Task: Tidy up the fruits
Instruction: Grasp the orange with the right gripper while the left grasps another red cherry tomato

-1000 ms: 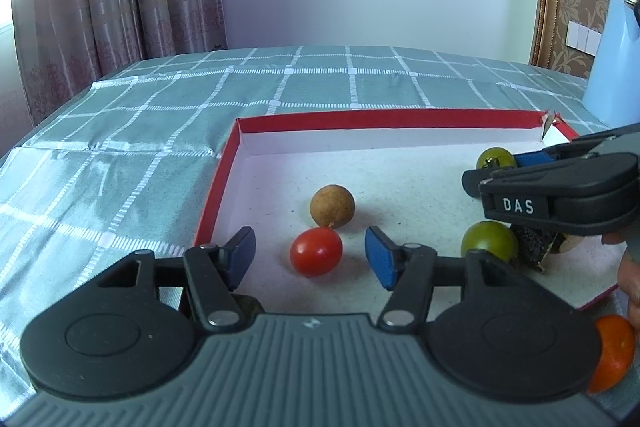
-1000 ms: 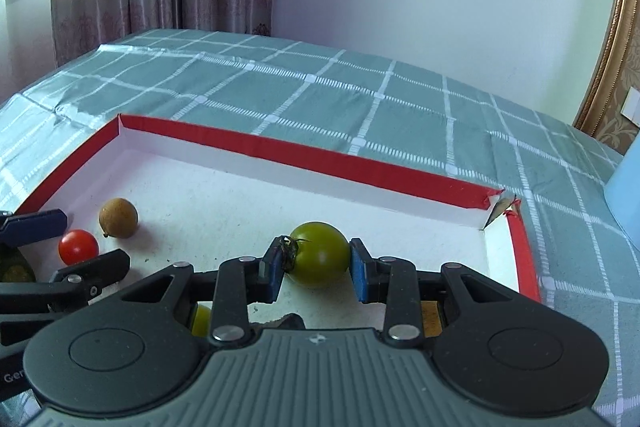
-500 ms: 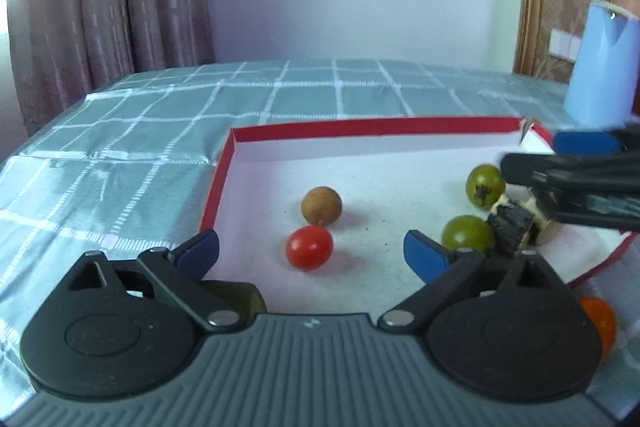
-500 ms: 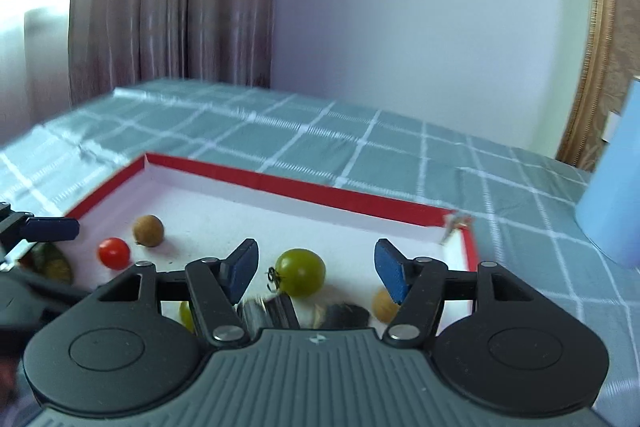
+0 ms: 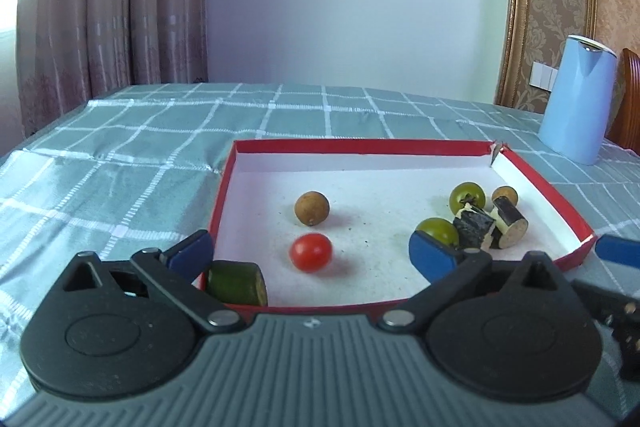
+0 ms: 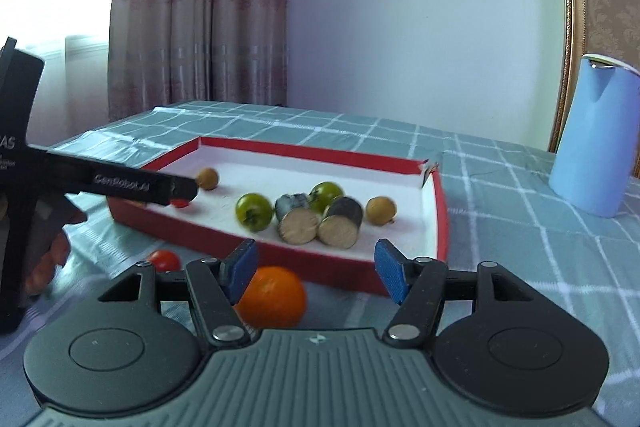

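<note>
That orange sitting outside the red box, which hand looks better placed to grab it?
The right. Its open gripper hangs just above the orange, beside the red box. The left gripper, also open, points into the box near the red tomato.

Red-rimmed tray (image 5: 536, 183): one.
Green tomatoes (image 5: 467, 197): two.
Brown longans (image 5: 312, 208): two.
Dark cane segments (image 6: 340, 221): two.
Green cane segment (image 5: 236, 283): one.
Red tomatoes (image 5: 311, 252): two, one beside the tray's near edge.
Orange (image 6: 274, 297): one.
Blue kettle (image 5: 576, 99): one.
</note>
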